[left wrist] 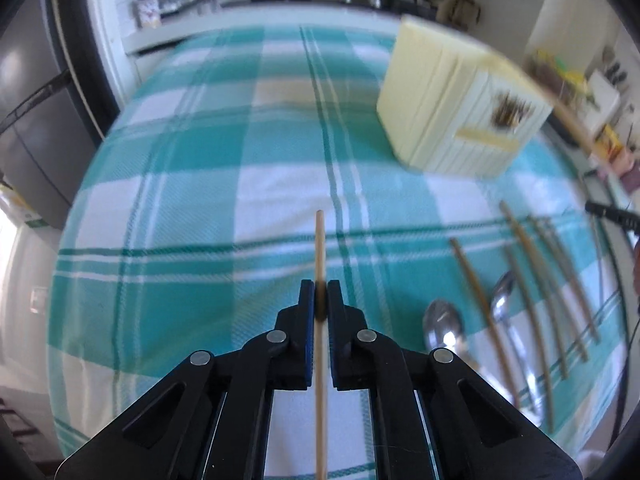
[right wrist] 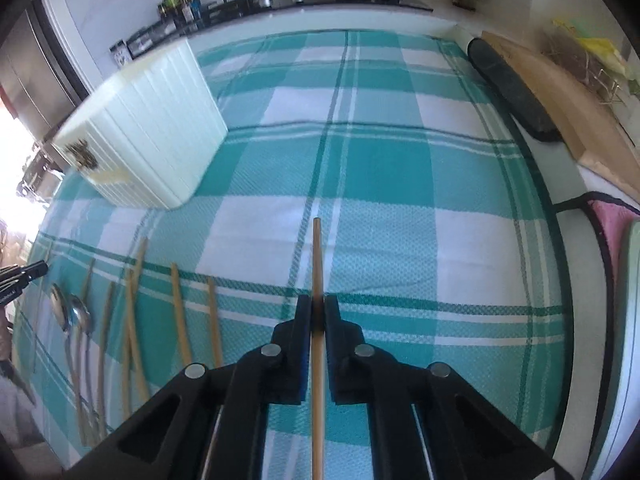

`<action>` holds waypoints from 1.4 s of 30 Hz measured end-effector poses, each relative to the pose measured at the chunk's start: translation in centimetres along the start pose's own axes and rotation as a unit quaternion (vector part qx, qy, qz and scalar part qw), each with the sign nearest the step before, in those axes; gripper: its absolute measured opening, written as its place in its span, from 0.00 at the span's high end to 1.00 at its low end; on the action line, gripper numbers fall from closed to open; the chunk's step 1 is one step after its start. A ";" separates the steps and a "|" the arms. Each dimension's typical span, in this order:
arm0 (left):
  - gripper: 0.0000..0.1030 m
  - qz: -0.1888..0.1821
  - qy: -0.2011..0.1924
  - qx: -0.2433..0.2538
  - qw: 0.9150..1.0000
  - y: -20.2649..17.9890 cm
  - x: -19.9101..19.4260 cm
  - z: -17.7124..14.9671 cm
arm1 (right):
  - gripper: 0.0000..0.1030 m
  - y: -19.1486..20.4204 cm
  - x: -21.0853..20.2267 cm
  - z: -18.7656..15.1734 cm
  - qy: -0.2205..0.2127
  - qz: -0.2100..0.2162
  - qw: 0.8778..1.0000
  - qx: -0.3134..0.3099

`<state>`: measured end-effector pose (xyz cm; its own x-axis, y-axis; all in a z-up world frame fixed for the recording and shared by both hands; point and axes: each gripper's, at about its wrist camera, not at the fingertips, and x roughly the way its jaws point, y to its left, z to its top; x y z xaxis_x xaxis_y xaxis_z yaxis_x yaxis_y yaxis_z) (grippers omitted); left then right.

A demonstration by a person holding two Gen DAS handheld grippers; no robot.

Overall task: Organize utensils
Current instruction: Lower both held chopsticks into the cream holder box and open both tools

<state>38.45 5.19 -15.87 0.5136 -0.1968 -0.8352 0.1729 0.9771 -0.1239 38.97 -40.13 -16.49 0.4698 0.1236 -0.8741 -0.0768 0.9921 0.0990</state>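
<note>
Carrying: you've got one thin pale wooden chopstick [left wrist: 320, 248] in the black left gripper [left wrist: 320, 300], and a second slim tan wooden chopstick [right wrist: 317, 256] in the black right gripper [right wrist: 317, 316].
Left tongs: pinched narrow on the stick, tip poking forward past the pads, the rest running back between the arms. Hold that squeeze.
Left load path: the cream ribbed wooden utensil box [left wrist: 456, 108] sits ahead and to the right on the teal-and-white checked tablecloth [left wrist: 200, 184]. My read is that's the drop target.
Loose pile: several more bamboo chopsticks [left wrist: 528, 280] and two shiny metal spoons [left wrist: 442, 326] lie on the cloth between your grippers, near the box. Don't sweep them.
Right tongs: likewise clamped tight on its stick, gripped well back from the tip.
Right load path: from this side the box is ahead-left. Swing over the pile, not through it.
Drop: tip each stick near vertical over the box opening before releasing. Opening isn't visible, so check it first.
Risk: thin round sticks pivot in the pads. Move smoothly, one gripper at a time at the box.
</note>
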 end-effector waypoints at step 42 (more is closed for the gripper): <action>0.87 -0.049 -0.108 -0.043 0.992 -8.5 0.6 18.8 | 0.90 14.2 -3.8 16.2 -0.112 0.062 0.991 -0.041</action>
<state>53.09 -4.78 -5.21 0.6677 -0.2946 -0.6836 0.1626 0.9539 -0.2522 50.32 -26.23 -4.04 0.6352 0.2555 -0.7289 -0.2133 0.9650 0.1524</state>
